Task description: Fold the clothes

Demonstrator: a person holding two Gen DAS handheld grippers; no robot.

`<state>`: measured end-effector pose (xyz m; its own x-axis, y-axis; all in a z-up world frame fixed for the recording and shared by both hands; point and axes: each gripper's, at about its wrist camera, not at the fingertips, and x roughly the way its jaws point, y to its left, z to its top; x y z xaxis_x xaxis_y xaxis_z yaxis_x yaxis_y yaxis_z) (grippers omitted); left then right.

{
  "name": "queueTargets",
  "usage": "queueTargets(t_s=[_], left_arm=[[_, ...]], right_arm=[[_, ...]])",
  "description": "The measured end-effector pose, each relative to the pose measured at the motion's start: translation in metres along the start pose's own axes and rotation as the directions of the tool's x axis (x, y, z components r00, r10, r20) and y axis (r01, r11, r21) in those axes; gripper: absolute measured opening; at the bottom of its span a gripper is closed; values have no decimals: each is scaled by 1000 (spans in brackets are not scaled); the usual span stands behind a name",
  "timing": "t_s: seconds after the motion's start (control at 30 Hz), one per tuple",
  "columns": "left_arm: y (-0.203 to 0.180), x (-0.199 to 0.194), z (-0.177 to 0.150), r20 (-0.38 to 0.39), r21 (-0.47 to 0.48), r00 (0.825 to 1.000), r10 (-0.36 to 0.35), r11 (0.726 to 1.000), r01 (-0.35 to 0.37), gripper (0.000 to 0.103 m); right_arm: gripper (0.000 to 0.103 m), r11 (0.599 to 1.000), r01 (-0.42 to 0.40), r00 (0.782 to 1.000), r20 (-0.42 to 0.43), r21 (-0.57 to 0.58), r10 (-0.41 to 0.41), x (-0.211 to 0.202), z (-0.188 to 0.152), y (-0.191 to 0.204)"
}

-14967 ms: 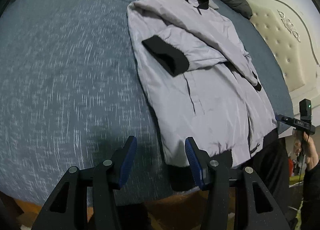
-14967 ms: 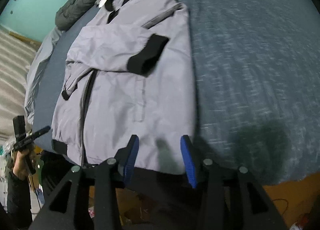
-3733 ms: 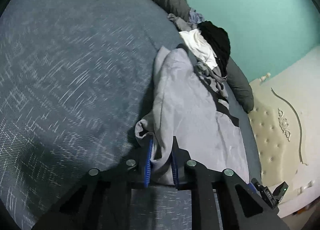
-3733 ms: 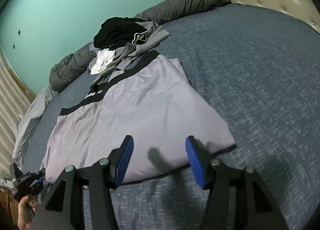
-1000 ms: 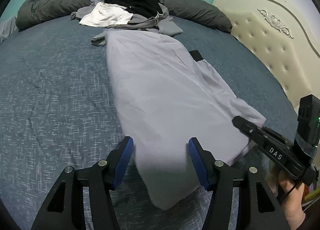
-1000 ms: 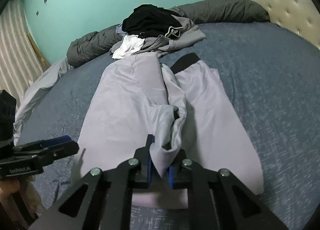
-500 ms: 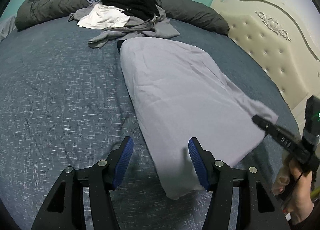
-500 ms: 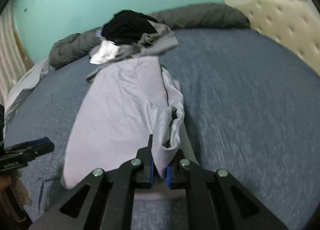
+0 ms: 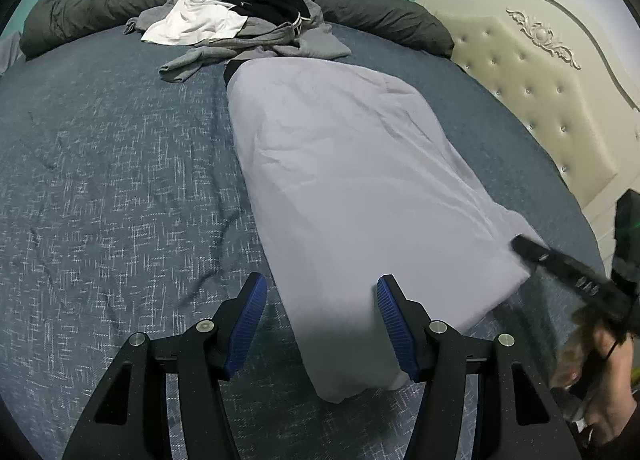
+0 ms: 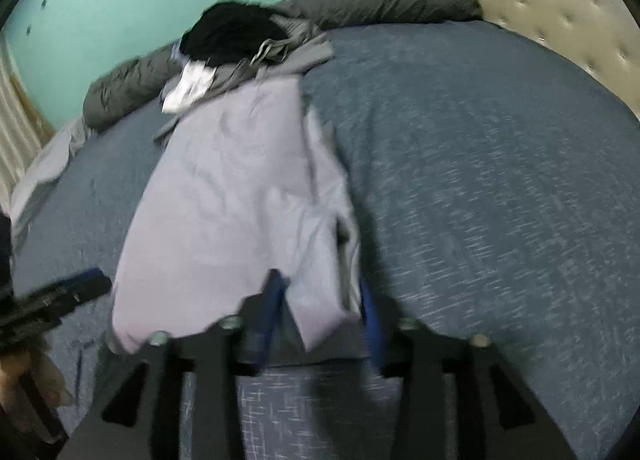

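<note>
The light grey jacket point(image 9: 352, 180) lies folded lengthwise into a long narrow strip on the blue bedspread point(image 9: 112, 180). My left gripper point(image 9: 320, 324) is open and empty, its blue pads astride the strip's near end. In the right wrist view the jacket point(image 10: 232, 196) runs away from me with its folded-over edge on the right. My right gripper point(image 10: 320, 312) is open, its pads on either side of the near right corner of the jacket, no longer pinching it. The right gripper also shows in the left wrist view point(image 9: 568, 272) at the strip's right corner.
A heap of black, white and grey clothes point(image 9: 236, 8) lies at the far end of the jacket, with a dark grey duvet roll point(image 9: 380, 16) behind it. A cream tufted headboard point(image 9: 540, 92) stands to the right. Teal wall behind.
My right gripper has opened and let go of the jacket's edge, which now lies folded over onto the strip. The left gripper has stayed open, edging closer to the near end.
</note>
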<state>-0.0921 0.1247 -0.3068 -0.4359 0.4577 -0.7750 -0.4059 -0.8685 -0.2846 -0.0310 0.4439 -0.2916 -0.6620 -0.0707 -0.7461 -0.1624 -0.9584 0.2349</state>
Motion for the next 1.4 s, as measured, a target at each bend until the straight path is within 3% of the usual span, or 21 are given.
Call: queueTargets(t_s=[0.13,0.2,0.27,0.3,0.4,0.53,0.67,0.83,1.07,1.4], left_arm=[[-8,-1,7,19,31,1000,9,999,-9,61],[-13,0,11,20,38,1000,3,999,-4,61],[-18,2,14,18,45,1000,-4,999,3,61],[-21,3,15,17,52,1000,-4,999,3,61],[-24,10,12,-4,67,1000,-7,998,7,61],[-21,23,3,-41,69,999,0,998,3,61],[-18,34,-6,-57,85,998,4,996,1,62],[-25,48,-15,-65,129,997,49,991,-40,63],[-17,46,-14,-71,91,997,25,996,-18,63],[-19,52,-18,-73,114,997,18,993,-9,63]], right_arm=[[43,998,-59,995,87,29,56,-29,16,-11],[43,996,-91,992,80,-22,93,-31,24,1],[39,988,-102,993,53,-113,109,-25,26,23],[29,981,-107,993,38,-161,114,-21,26,34],[16,968,-94,996,-20,-234,92,0,20,52],[8,981,-51,994,-107,-185,31,35,3,36],[0,993,-42,989,-147,-113,25,58,-15,14],[0,987,-4,989,-145,-159,-20,69,-29,17],[0,985,19,995,-97,-171,-36,40,-10,18],[0,988,54,978,-193,-148,-82,69,-35,11]])
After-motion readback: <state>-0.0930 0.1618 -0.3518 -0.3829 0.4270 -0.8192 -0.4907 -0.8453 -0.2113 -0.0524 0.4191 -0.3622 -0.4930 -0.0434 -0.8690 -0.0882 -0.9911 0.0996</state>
